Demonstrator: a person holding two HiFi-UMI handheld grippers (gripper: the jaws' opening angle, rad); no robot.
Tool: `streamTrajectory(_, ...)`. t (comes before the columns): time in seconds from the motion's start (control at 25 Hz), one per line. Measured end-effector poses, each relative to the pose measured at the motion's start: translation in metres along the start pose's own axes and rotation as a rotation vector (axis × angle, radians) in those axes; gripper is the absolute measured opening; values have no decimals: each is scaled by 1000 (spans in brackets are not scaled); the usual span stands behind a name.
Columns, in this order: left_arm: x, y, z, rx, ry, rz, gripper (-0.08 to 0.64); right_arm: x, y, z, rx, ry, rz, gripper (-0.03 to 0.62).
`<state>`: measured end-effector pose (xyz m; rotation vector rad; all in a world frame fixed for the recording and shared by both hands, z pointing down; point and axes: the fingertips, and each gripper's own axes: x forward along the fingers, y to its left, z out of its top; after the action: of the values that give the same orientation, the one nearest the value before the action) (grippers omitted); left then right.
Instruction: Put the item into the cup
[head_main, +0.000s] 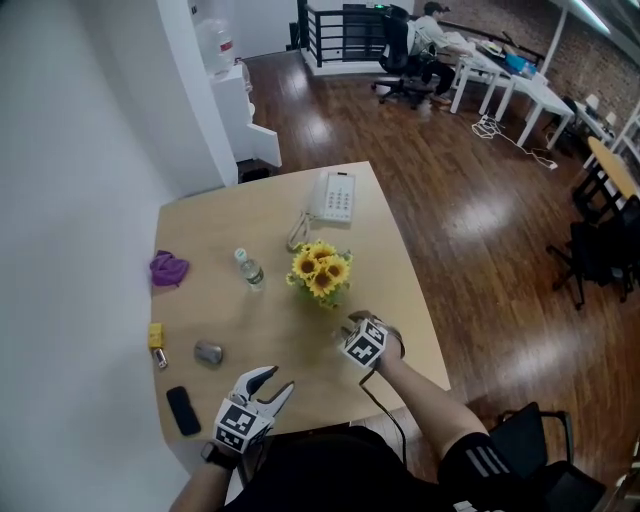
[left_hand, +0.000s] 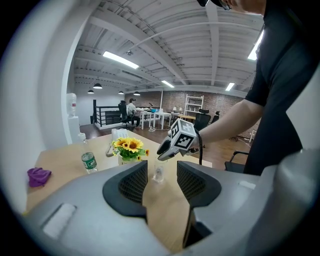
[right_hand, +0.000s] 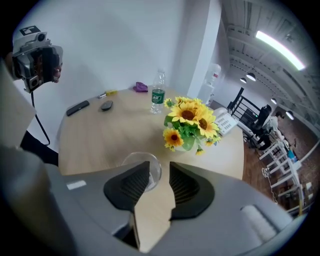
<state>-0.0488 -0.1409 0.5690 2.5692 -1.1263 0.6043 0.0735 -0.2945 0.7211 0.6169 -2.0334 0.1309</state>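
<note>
- Standing at 5 o'clock on the single table (head_main: 270, 310) is one clear cup (right_hand: 141, 158), empty.
- One right gripper (head_main: 355, 325) hangs directly over it. Its two fingers are parted by a narrow gap with nothing clamped, and the cup's rim shows beside the left one.
- One left gripper (head_main: 275, 383) sits at 7 o'clock, its fingers spread wide and empty, aimed at the cup.
- Three small loose things lie at 8 o'clock, well apart from the cup: one grey lump (head_main: 208, 352), one yellow piece (head_main: 156, 335) and one black slab (head_main: 183, 410).
- One sunflower bunch (head_main: 320, 270) and one water bottle (head_main: 249, 268) stand near the centre.
- One telephone (head_main: 332, 196) lies at 12 o'clock, and one purple cloth (head_main: 168, 268) at 9 o'clock.
</note>
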Motion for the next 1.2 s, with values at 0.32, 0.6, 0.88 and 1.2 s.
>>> streamTrajectory(0.32,-6,0,0,-16,-9,29,179,-26,2,16,50,-113,8,138)
streamTrajectory(0.6,-15,6,11,-21,-53,84,179,-77,7,53,124,-346,25,138)
streamTrajectory(0.88,-30,-4,38,-32,-115,134,179,-148,30,89,135,-600,124,113)
streamTrajectory(1.2,-62,-34,39,5,-139,135,179,-207,61,85,214,-704,161,8)
